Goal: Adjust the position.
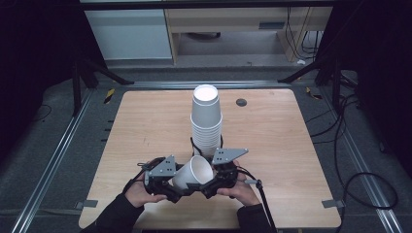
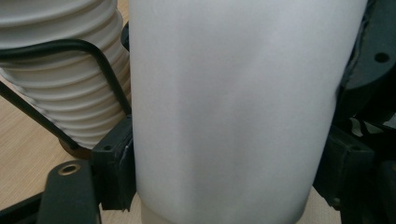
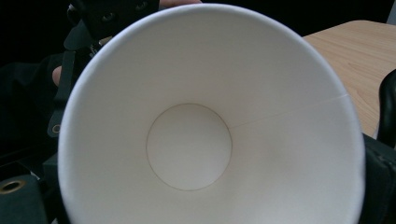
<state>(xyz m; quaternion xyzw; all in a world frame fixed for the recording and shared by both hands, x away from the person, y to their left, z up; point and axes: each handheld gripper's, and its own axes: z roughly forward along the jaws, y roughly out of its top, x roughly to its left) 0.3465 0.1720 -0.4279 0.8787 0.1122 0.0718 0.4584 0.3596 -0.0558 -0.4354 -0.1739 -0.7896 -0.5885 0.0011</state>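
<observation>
Plainly unprinted white paper cup (image 1: 192, 173), left tool (image 1: 178, 190) clamping it

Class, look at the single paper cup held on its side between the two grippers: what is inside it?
Nothing: the right gripper view looks straight into the paper cup, showing bare white walls, a side seam and a round base. Whatever lies beneath the cup is hidden.

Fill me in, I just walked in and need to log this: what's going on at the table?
A person holds a single white paper cup tipped on its side between two handheld tools, near the front of the wooden table. The left tool clamps the cup's body; the right tool is at its rim, mouth facing it. A tall stack of cups stands just behind.
</observation>
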